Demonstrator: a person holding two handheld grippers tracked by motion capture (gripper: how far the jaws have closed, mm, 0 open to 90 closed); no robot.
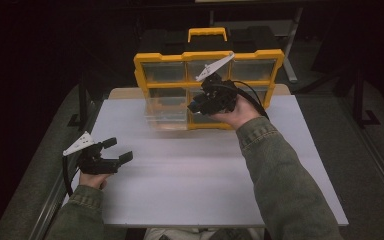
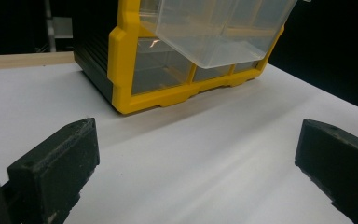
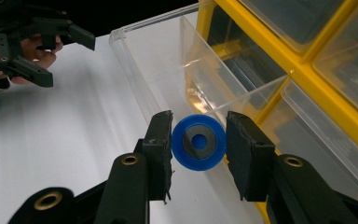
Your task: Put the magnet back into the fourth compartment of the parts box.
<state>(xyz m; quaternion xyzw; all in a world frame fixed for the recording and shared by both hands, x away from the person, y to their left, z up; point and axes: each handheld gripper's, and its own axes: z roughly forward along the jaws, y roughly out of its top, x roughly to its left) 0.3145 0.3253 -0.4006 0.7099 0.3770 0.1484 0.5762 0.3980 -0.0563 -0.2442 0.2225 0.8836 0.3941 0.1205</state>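
A yellow organiser (image 1: 209, 55) with clear drawers stands upright at the back of the white table (image 1: 190, 180). One clear drawer (image 1: 166, 114) is pulled out of its lower left side. My right gripper (image 1: 200, 104) hovers beside that drawer. In the right gripper view it (image 3: 199, 140) is shut on a small blue ring (image 3: 199, 142) with a dark centre, held just over the open drawer (image 3: 168, 60). My left gripper (image 1: 118, 150) is open above the table's left side with nothing between its fingers. The left gripper view has it (image 2: 196, 163) facing the organiser (image 2: 121, 70) and the drawer (image 2: 214, 32).
A dark case with a yellow handle (image 1: 207, 34) sits behind the organiser. The table's left edge lies close to my left hand. The left gripper (image 3: 58, 49) appears far off in the right gripper view.
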